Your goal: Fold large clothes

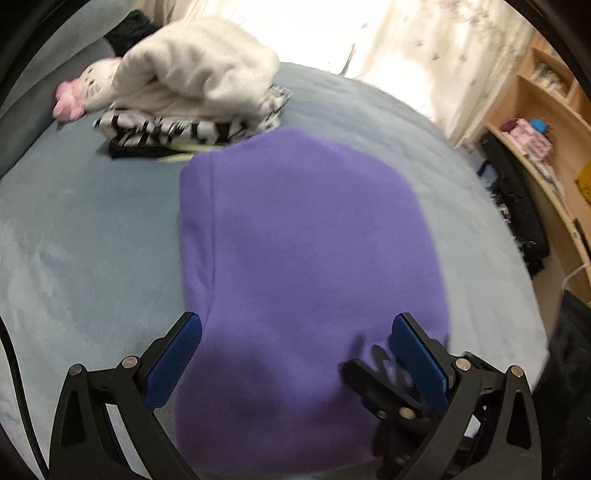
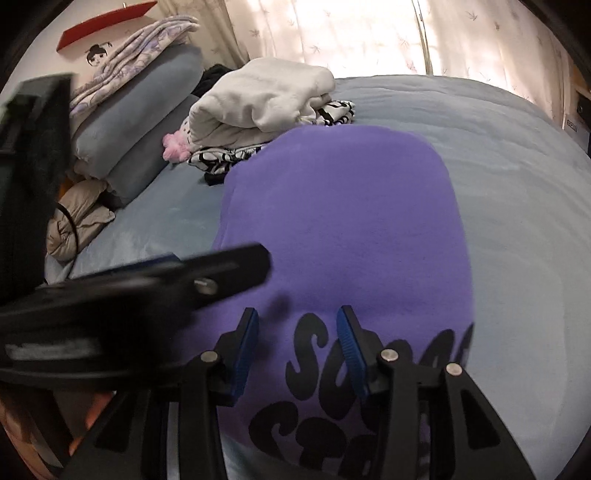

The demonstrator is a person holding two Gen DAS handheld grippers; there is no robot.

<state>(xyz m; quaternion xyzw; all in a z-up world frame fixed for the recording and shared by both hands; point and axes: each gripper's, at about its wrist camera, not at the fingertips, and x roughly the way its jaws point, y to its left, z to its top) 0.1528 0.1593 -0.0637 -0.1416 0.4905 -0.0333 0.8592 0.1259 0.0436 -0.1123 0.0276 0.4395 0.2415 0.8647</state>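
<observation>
Here, in the left wrist view, the left gripper [image 1: 295, 332] hangs with its blue-padded jaws spread wide and nothing between the pads; below it the folded purple fleece sweatshirt [image 1: 306, 236] lies flat on the grey-blue bedspread [image 1: 85, 229]; its left edge runs straight along a seam, its far edge is rounded and stops just short of a stack of folded clothes [image 1: 192, 96], a white fleece on top of a black-and-white patterned piece; a pink-and-white plush toy [image 1: 83, 88] lies beside that stack near the head of the bed; bare bedspread stretches to the left of the sweatshirt and, narrower, to its right, where the bed's edge meets a wooden shelf unit [image 1: 546, 122]; the right gripper's black finger [image 1: 373, 384] shows blurred over the near right part of the cloth.

In the right wrist view, the right gripper [image 2: 299, 317] stands about half open over the near end of the sweatshirt [image 2: 343, 221], above its black printed lettering [image 2: 317, 373]; the pads do not press on the cloth; the left gripper's dark arm [image 2: 166, 280] crosses blurred from the left; grey pillows [image 2: 140, 122] are piled at the bed's left side; open bedspread [image 2: 524, 240] lies to the right, up to the pale curtains [image 2: 369, 33].
</observation>
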